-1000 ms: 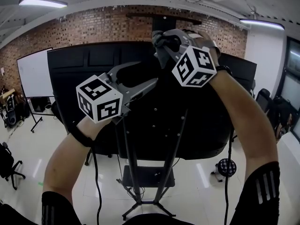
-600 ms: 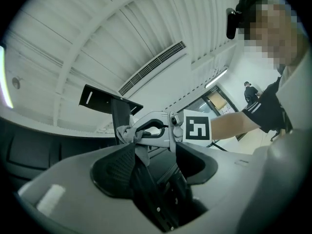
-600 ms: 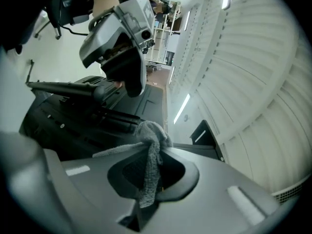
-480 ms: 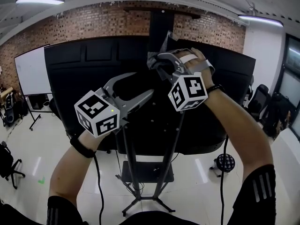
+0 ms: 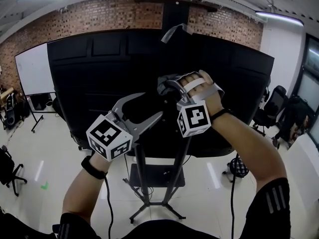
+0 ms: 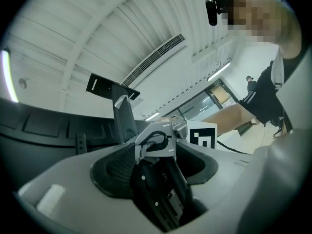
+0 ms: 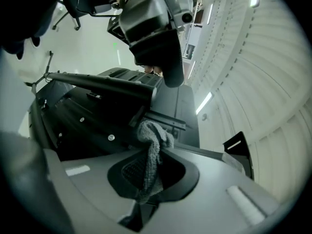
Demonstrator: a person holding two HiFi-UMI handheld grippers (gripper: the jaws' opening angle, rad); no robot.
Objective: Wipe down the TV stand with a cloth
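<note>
The TV stand is a black frame with a low shelf, and it carries a big black TV that I see from the back. My right gripper is shut on a grey cloth, held against the TV's back near the stand's centre column. In the right gripper view the cloth hangs bunched between the jaws, in front of a black bracket. Lower and to the left, my left gripper is open with nothing in it, its jaws pointing toward the right gripper.
A whiteboard stands at the left before the brick wall. Office chairs are at the far left and far right. A cable hangs from the left gripper, and a round object lies on the floor.
Both grippers have come down. The right one moved with the cloth from the top of the column, above the TV, to the middle of the TV's back. The left stayed open.
</note>
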